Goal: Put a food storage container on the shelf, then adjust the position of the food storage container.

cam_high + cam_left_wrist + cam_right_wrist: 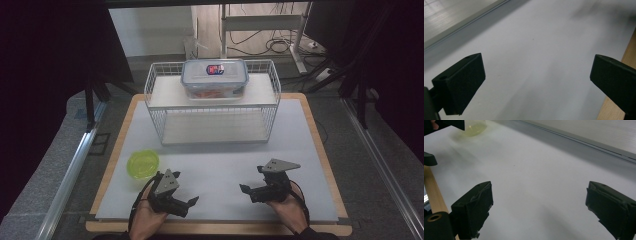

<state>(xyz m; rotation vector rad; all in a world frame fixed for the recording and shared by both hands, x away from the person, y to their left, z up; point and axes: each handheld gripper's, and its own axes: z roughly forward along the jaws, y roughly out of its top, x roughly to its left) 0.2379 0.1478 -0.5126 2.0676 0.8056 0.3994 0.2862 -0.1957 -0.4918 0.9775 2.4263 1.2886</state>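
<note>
Grippers are sitting low over the near part of the white mat (pixel 220 170), one in each of the person's hands. The left gripper (pixel 192 201) is pointing toward the middle of the table, its jaws standing wide apart with nothing between them but bare mat. The right gripper (pixel 245 189) is facing it from the other side, jaws likewise spread and holding nothing. A yellow-green bowl (pixel 143 163) is resting on the mat just beside the left gripper; in the right gripper view it is showing blurred, probably empty. Farther back, a clear lidded container (pixel 214 78) is sitting on top of the white wire rack (pixel 160 80).
</note>
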